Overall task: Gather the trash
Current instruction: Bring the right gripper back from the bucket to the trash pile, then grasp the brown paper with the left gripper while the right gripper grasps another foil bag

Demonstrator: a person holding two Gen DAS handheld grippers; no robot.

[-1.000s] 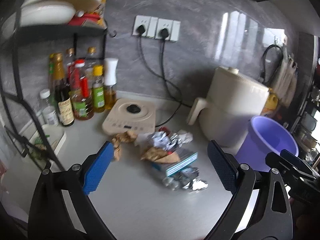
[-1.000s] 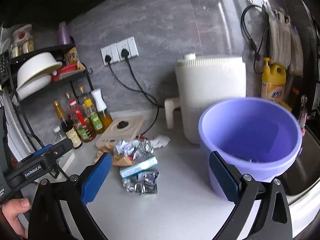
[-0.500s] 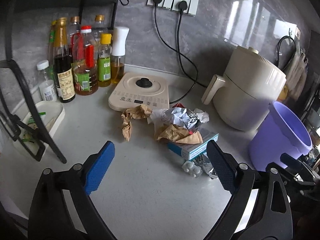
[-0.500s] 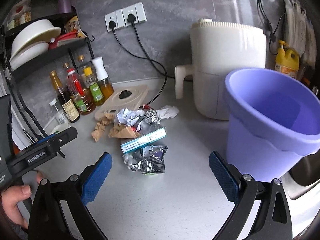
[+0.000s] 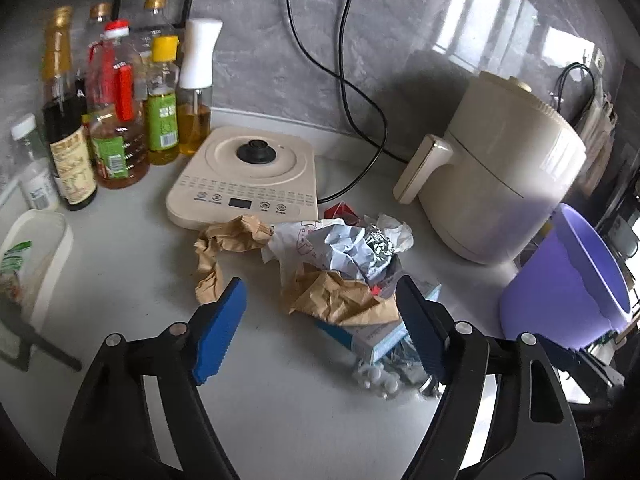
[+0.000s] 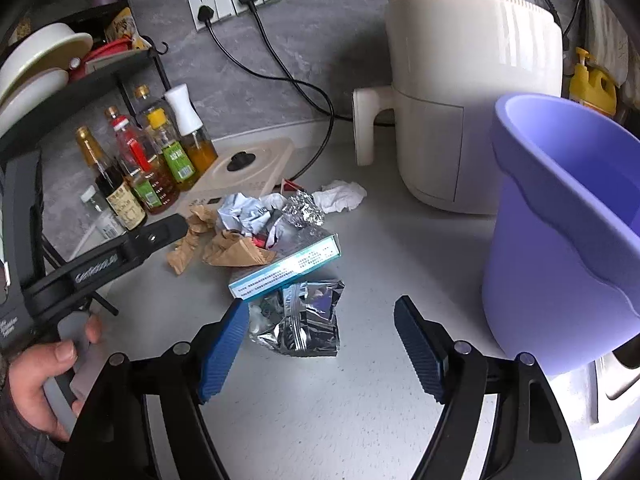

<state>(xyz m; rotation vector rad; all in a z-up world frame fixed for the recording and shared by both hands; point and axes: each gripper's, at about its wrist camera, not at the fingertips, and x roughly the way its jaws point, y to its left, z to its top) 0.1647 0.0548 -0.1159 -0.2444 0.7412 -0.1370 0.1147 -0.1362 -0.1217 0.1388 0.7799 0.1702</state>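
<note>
A heap of trash lies on the grey counter: crumpled brown paper (image 5: 340, 296) (image 6: 236, 254), white crumpled paper (image 5: 344, 246) (image 6: 244, 210), foil (image 5: 378, 246) (image 6: 302, 210), a blue-and-white box (image 5: 372, 332) (image 6: 286, 270) and a silver foil pouch (image 6: 298, 320). A purple bucket (image 5: 568, 284) (image 6: 560, 236) stands to the right of the heap. My left gripper (image 5: 322, 328) is open, just above the brown paper and the box. My right gripper (image 6: 320, 350) is open, low over the silver pouch.
A white air fryer (image 5: 504, 184) (image 6: 460, 100) stands behind the bucket. A beige induction hob (image 5: 244, 180) sits behind the heap, with its cords to the wall sockets. Several oil and sauce bottles (image 5: 116, 112) (image 6: 136, 168) stand at the left. A white tray (image 5: 36, 248) lies far left.
Both grippers have moved forward and down toward the trash heap, which now looks larger. Both stay open. Nothing has been taken hold of.
</note>
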